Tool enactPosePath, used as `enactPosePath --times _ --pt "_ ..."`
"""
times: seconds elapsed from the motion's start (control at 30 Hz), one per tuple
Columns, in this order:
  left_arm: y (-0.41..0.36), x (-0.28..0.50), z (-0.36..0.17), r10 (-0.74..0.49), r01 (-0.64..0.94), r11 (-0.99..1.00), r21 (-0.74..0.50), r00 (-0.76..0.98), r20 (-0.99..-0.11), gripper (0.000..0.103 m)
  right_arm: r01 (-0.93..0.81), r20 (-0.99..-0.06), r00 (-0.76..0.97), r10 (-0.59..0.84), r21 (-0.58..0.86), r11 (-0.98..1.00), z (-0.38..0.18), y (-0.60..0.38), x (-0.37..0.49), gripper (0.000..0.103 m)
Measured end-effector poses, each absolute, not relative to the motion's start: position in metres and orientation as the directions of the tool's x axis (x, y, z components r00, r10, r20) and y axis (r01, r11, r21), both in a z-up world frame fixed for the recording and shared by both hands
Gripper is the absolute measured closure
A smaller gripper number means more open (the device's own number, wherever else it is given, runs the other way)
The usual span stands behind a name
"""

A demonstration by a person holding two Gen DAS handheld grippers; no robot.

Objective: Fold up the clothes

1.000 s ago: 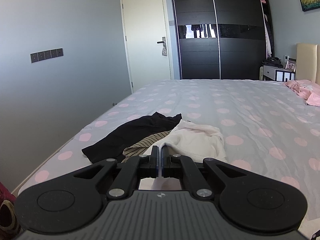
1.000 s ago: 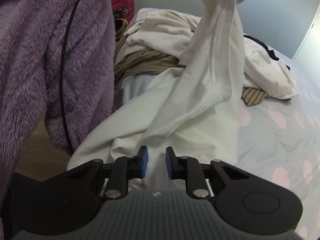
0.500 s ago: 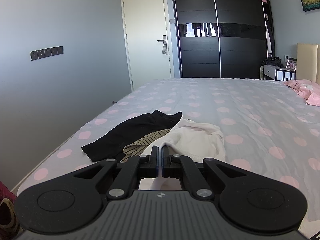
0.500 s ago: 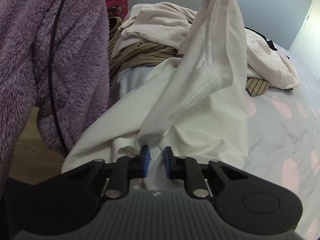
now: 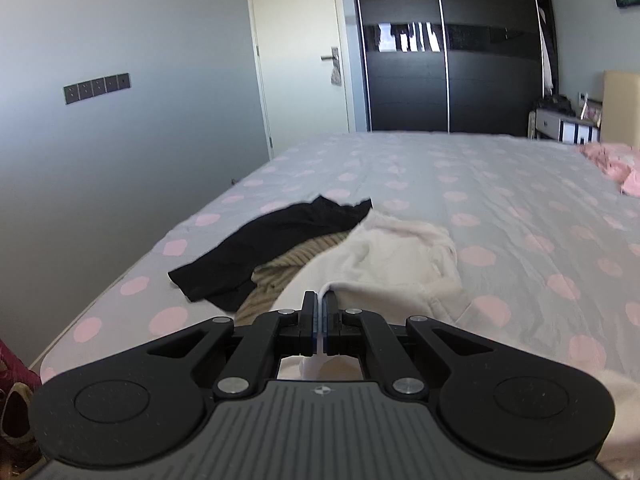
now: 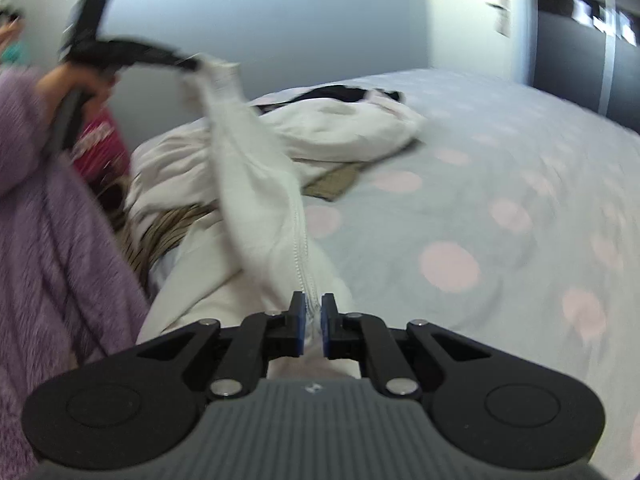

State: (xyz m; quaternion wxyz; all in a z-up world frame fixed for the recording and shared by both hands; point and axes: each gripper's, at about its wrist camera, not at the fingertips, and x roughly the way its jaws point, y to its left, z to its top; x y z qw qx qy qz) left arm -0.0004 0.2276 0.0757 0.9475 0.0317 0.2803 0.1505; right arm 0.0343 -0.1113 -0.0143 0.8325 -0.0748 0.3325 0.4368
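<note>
A white garment (image 6: 260,184) stretches in the air between my two grippers, over the near corner of the bed (image 6: 500,152). My right gripper (image 6: 313,300) is shut on its stitched hem, which runs up between the blue pads. My left gripper (image 5: 320,296) is shut on another edge of the same white garment (image 5: 320,350); in the right wrist view that left gripper (image 6: 194,63) is held high at the upper left by a hand. Beyond lie a heap of white clothes (image 5: 392,252), a black garment (image 5: 280,236) and a striped brown one (image 5: 276,276).
The person's purple fleece sleeve (image 6: 52,264) fills the left of the right wrist view, with a pink bag (image 6: 100,144) behind it. A grey wall (image 5: 120,160) runs along the bed's left side. A door (image 5: 300,60), a dark wardrobe (image 5: 440,60) and pink bedding (image 5: 612,164) lie farther off.
My right gripper closed on the white garment's hem, rolled and swung away over the bed, pulling the cloth taut. The left gripper kept its grip and barely moved.
</note>
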Motion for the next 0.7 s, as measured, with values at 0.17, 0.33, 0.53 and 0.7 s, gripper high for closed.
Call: enactPosePath --times 0.17,0.33,0.53,0.7 --pt "0.215 0.006 0.064 0.307 -0.22 0.951 0.219 0.769 -0.56 0.103 -0.641 -0.671 0.401 0.623 0.281 0.715 -0.043 -0.116 0.052 0.094" --pt "0.205 0.008 0.06 0.314 -0.188 0.944 0.272 0.77 -0.556 0.103 -0.693 -0.703 0.355 0.616 0.245 0.678 -0.045 -0.109 0.047 0.09" --pt "0.206 0.009 0.059 0.314 -0.189 0.944 0.272 0.768 -0.558 0.103 -0.786 -0.688 0.359 0.63 0.141 0.602 -0.022 -0.096 0.045 0.08" --pt "0.209 0.009 0.058 0.312 -0.193 0.946 0.261 0.765 -0.564 0.103 -0.79 -0.716 0.293 0.634 0.193 0.582 -0.029 -0.079 0.062 0.08"
